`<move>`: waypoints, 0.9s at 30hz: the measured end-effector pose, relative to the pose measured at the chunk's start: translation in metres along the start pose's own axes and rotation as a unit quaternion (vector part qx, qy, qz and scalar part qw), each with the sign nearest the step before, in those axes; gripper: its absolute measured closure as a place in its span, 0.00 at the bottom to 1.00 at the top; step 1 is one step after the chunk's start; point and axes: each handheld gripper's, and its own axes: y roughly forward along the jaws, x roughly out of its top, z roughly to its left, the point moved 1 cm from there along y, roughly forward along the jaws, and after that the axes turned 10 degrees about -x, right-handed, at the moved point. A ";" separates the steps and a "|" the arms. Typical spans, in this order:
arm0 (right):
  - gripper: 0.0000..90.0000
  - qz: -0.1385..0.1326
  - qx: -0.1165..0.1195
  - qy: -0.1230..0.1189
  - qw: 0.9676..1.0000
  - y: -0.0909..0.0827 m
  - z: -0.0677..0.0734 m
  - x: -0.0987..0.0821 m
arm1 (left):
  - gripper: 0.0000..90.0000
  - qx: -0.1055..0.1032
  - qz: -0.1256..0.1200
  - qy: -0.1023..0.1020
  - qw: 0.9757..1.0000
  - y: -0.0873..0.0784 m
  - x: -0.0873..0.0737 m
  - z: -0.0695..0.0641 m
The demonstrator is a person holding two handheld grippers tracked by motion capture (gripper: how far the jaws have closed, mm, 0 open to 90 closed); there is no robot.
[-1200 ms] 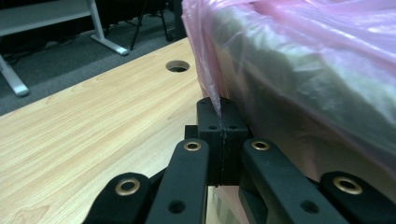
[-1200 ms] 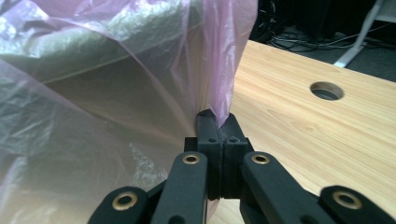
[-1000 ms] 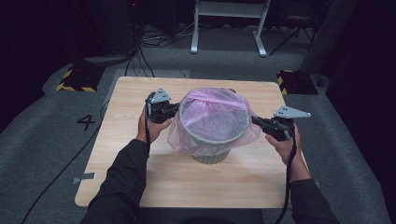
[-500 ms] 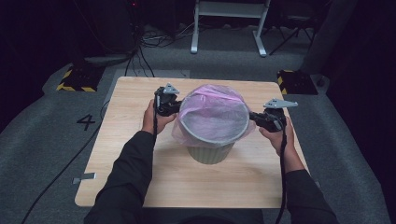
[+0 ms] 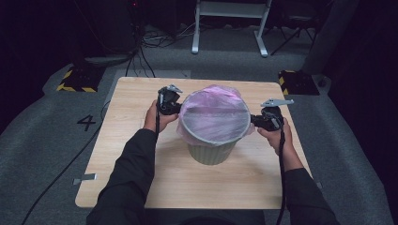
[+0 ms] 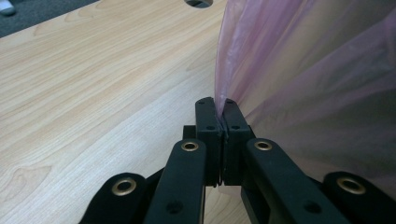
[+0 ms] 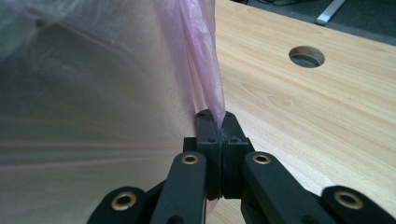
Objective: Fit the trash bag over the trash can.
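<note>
Left tongs (image 6: 216, 105) are clamped on a fold of the thin pink bag (image 5: 213, 115), jaws pressed together with film pinched between them. Right tongs (image 7: 215, 116) are clamped the same way on the bag's opposite edge. Between the two tongs the bag is stretched over the mouth of a pale green bin (image 5: 211, 152), its rim skirt hanging just below the lip. The bin stands upright on the wooden bench (image 5: 141, 187), which spreads out beyond both tongs. Risk, as a judgement: pulling the tongs further apart or downward could tear the thin film at the pinch points, or tip the light bin; uneven pull could slip the bag off the rim
</note>
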 end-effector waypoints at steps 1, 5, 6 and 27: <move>1.00 0.003 0.000 0.000 1.000 0.001 0.000 0.000 | 0.98 -0.002 0.004 0.000 1.000 0.001 0.000 0.000; 1.00 0.013 0.004 -0.001 1.000 0.004 0.001 -0.002 | 0.98 -0.004 0.012 -0.001 1.000 0.003 -0.002 0.001; 1.00 0.014 0.007 0.000 1.000 0.005 0.002 -0.003 | 0.98 -0.002 0.012 -0.001 1.000 0.003 -0.002 0.001; 0.76 -0.067 -0.011 -0.041 0.997 -0.039 0.000 -0.016 | 0.30 0.069 -0.072 0.054 0.994 -0.064 -0.028 -0.023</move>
